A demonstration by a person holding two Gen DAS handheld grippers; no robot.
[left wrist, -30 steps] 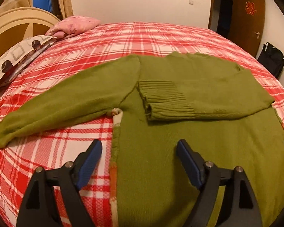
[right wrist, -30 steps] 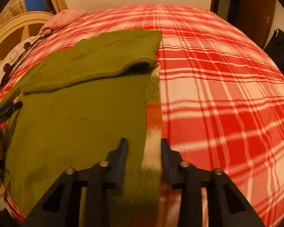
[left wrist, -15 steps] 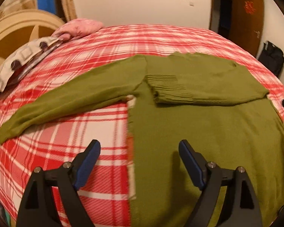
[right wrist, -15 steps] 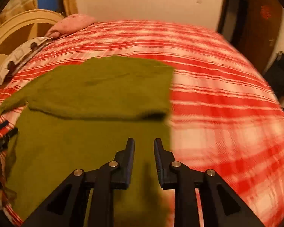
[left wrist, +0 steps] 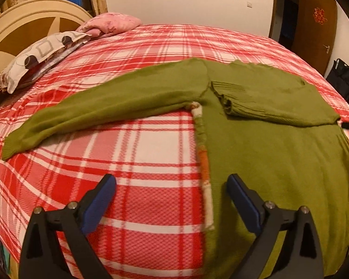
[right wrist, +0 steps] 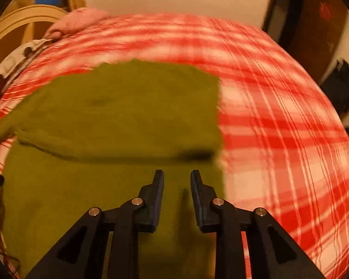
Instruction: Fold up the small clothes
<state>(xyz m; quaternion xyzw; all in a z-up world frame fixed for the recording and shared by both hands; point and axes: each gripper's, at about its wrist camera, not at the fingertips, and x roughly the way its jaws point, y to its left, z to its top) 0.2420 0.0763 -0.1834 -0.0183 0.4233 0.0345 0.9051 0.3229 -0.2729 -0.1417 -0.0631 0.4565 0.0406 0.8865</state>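
An olive-green sweater lies flat on the bed. Its left sleeve stretches out to the left, and the other sleeve is folded across the chest with its ribbed cuff near the middle. A white and orange striped edge runs down the body's left side. My left gripper hovers over that edge, its jaws opening wide with nothing between the blue pads. My right gripper hangs above the sweater near its right side, just below the folded sleeve. Its jaws stand narrowly apart and empty.
A red and white plaid blanket covers the bed. Patterned and pink pillows lie at the far left by a cream headboard. A brown door and a black bag stand at the right.
My left gripper shifted left, so the sweater's striped edge now lies between its wider fingers. My right gripper moved from the striped right edge to over the green body, up toward the folded sleeve.
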